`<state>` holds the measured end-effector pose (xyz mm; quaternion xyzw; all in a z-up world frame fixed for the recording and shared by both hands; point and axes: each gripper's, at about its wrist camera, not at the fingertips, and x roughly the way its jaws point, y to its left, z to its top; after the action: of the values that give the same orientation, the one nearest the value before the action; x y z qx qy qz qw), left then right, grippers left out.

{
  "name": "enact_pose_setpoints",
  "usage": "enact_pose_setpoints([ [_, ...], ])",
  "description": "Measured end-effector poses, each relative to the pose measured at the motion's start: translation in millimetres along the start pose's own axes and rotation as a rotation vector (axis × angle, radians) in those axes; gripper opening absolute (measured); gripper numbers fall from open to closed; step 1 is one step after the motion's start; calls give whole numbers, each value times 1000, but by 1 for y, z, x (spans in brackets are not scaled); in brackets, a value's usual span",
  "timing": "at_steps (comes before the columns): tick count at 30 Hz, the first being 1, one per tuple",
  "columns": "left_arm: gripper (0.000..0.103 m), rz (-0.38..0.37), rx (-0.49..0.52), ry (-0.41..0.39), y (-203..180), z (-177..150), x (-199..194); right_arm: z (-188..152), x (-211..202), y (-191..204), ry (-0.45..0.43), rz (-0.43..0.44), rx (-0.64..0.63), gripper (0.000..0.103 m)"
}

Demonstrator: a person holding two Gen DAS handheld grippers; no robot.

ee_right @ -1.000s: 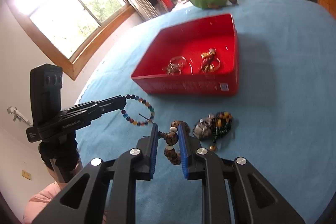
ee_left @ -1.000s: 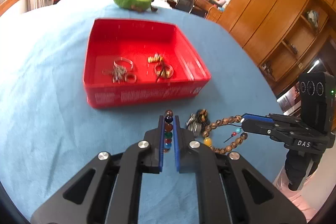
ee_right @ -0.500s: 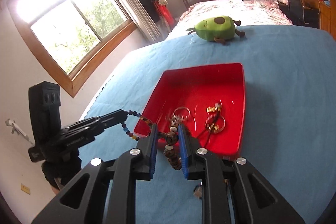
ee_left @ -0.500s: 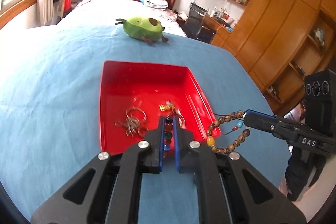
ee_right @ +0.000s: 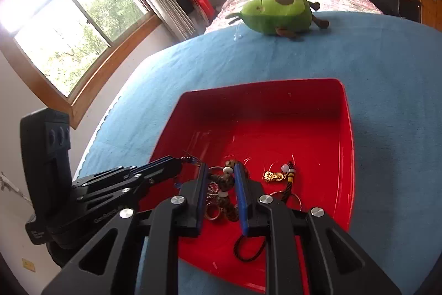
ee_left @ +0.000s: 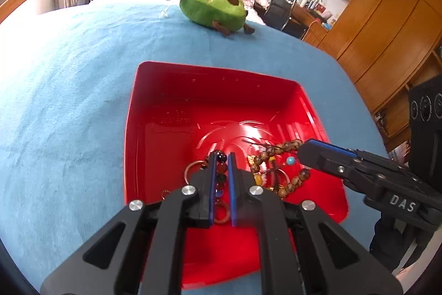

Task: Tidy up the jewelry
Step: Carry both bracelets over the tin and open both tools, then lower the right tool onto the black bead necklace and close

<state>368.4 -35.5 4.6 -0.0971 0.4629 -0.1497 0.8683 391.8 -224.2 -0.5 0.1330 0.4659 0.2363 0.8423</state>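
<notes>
A red tray [ee_left: 165, 90] [ee_right: 342, 129] sits on the blue cloth. My left gripper [ee_left: 221, 156] is shut on a multicoloured bead bracelet [ee_left: 221, 169] and holds it over the tray's near part. My right gripper [ee_right: 219, 169] is shut on a brown wooden bead bracelet [ee_right: 225, 181], which also shows in the left wrist view [ee_left: 276, 149], over the same tray. Under them in the tray lie metal rings [ee_right: 214, 210], a gold charm [ee_right: 273, 176] and a dark cord [ee_right: 248, 245].
A green avocado plush [ee_left: 212, 8] [ee_right: 279, 13] lies on the cloth beyond the tray. A bed stands behind it, wooden cabinets [ee_left: 386, 26] at the right and a window [ee_right: 69, 26] at the left.
Both grippers have lifted their bracelets off the cloth and carried them forward over the red tray. Both stay shut on them.
</notes>
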Motion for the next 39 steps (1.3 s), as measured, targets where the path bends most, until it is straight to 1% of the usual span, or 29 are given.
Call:
enact_pose_setpoints([
  [4,7,10,-3,23,7,5,14,1,15,-11,23,-39,7,20],
  [5,8,8,-6,30,9,5,16,1,16,-15,29,-57,8,23],
  [6,11,6,-12,32,11,5,17,0,16,-17,26,-70,9,26],
  [7,23,6,-23,40,13,5,18,1,14,-19,17,-79,10,35],
  [8,32,5,-29,41,14,5,18,-1,9,-20,3,-98,5,36],
  [9,47,2,-38,34,16,3,15,0,6,-20,-5,-110,2,36],
  [12,48,9,-39,0,15,1,3,-4,-13,-18,-54,-149,-12,36],
  [15,56,14,-38,-37,13,-2,-14,-7,-31,-12,-98,-186,-35,36],
  [17,61,31,-28,-69,9,-4,-27,-12,-43,-8,-123,-203,-50,41],
  [19,72,52,-14,-109,5,-7,-40,-18,-53,-6,-143,-218,-63,47],
  [21,74,65,-3,-136,1,-11,-53,-25,-65,-4,-159,-229,-74,48],
  [26,77,74,14,-169,-10,-23,-78,-39,-82,-4,-160,-220,-76,48],
  [32,78,93,34,-175,-23,-46,-97,-64,-102,-6,-141,-207,-74,48],
  [38,82,96,82,-162,-42,-81,-107,-99,-118,-11,-110,-181,-76,48],
  [39,85,95,90,-163,-44,-86,-108,-106,-119,-13,-105,-179,-76,48],
])
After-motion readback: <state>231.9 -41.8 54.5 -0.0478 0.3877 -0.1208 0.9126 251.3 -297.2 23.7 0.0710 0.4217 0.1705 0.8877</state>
